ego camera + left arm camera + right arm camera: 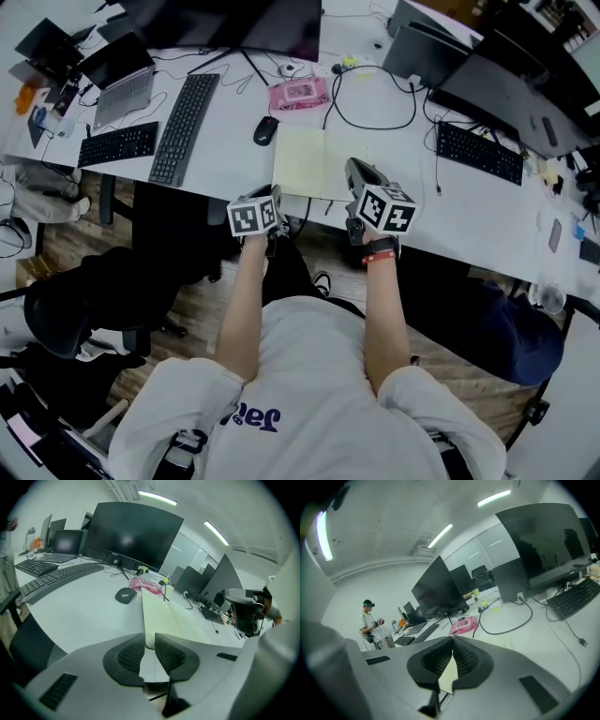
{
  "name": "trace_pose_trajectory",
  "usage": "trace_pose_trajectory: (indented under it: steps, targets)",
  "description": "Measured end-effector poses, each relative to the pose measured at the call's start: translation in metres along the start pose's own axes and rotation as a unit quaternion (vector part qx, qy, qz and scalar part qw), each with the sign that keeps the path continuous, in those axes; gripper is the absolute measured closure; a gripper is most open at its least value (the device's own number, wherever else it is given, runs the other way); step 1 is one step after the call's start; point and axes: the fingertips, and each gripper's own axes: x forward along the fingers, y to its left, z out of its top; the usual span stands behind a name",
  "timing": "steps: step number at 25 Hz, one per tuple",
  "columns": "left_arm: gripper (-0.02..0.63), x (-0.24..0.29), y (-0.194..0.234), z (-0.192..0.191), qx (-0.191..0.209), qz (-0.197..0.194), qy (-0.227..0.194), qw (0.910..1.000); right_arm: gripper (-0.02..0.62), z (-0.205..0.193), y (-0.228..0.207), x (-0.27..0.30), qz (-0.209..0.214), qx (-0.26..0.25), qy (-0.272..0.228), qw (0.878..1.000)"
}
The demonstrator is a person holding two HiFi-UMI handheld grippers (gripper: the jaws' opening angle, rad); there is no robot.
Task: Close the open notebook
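Note:
The open notebook (314,161), with pale yellow-green pages, lies flat on the white desk (234,141) near its front edge. My left gripper (275,199) hovers at the desk edge just short of the notebook's near left corner. In the left gripper view its jaws (149,635) stand a little apart with nothing between them, and the notebook (173,616) stretches away ahead. My right gripper (355,169) sits over the notebook's near right corner. In the right gripper view its pads meet at the tips (453,638); a pale page (449,670) shows behind the gap below, and I cannot tell whether it is pinched.
A black mouse (266,130) and a pink case (299,94) lie just beyond the notebook, and a black cable (375,117) loops to its right. Keyboards (184,127) (479,152) flank it. Monitors stand at the back. A person (372,625) stands far off.

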Motion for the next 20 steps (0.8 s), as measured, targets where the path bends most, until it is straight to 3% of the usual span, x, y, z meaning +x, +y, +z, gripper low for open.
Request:
trace_pose_trajectory:
  steps: [20]
  targets:
    - [0.543,-0.023,-0.044,0.026,0.056,-0.006,-0.042,0.9975,0.594,0.021,-0.010,-0.042,-0.006,0.009,-0.037,0.999]
